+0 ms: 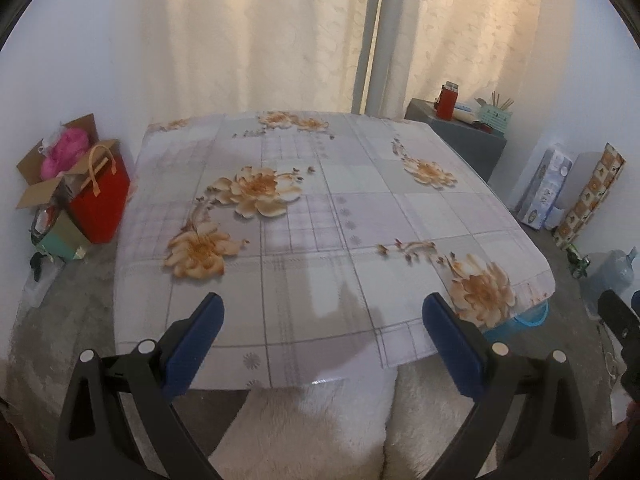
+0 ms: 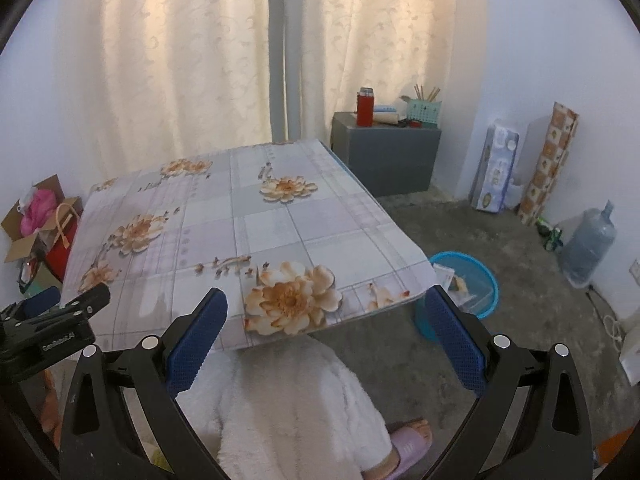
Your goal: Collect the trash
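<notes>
Trash, a few pale paper scraps, lay inside one round blue plastic bin that stood on the grey floor just beside the near right corner of the table (its exact count was too small to tell). One flower-printed checked tablecloth covered that table. Two grippers were in view: the left gripper hung with its blue-padded fingers spread wide and holding nothing above the cloth's near edge, and the right gripper likewise gaped, unloaded, between table corner and bin.
</notes>
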`<action>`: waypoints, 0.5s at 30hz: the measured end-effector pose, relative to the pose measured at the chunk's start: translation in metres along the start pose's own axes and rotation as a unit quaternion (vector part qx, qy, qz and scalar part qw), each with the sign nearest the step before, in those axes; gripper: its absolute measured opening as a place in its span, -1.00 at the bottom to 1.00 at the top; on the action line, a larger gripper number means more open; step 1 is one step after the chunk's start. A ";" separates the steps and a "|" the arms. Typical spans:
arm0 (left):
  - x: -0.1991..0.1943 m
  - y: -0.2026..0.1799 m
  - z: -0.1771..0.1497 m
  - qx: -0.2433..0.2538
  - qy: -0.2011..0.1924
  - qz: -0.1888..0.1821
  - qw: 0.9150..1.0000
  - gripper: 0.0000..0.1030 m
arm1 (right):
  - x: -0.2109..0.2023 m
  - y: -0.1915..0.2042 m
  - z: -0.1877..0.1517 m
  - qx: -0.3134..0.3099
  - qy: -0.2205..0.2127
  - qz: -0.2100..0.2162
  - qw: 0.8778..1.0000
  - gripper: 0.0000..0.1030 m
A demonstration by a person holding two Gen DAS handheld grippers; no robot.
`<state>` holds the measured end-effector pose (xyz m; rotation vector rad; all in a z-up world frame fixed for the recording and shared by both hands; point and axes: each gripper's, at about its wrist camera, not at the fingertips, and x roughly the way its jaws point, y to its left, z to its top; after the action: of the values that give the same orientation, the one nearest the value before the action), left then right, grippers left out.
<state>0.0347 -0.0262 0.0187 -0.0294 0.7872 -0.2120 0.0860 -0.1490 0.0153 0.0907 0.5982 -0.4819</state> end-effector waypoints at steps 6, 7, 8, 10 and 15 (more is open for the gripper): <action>0.005 -0.021 0.001 0.008 0.005 -0.002 1.000 0.89 | 0.005 -0.005 0.001 -0.008 0.002 0.011 1.000 0.84; 0.008 -0.027 0.001 0.015 0.008 0.003 1.000 0.89 | 0.010 -0.009 0.002 -0.004 0.004 0.016 1.000 0.84; 0.010 -0.030 0.001 0.019 0.010 0.008 1.000 0.89 | 0.013 -0.010 0.001 -0.003 0.006 0.020 1.000 0.84; 0.014 -0.037 0.002 0.018 0.012 0.026 0.999 0.89 | 0.026 -0.016 0.004 0.000 0.015 0.040 0.999 0.84; 0.024 -0.041 0.001 -0.009 0.032 0.069 0.997 0.89 | 0.054 -0.018 0.017 -0.031 0.037 0.085 0.995 0.84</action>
<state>0.0446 -0.0716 0.0069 0.0148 0.8519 -0.0759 0.1248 -0.1910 0.0000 0.1008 0.6716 -0.2956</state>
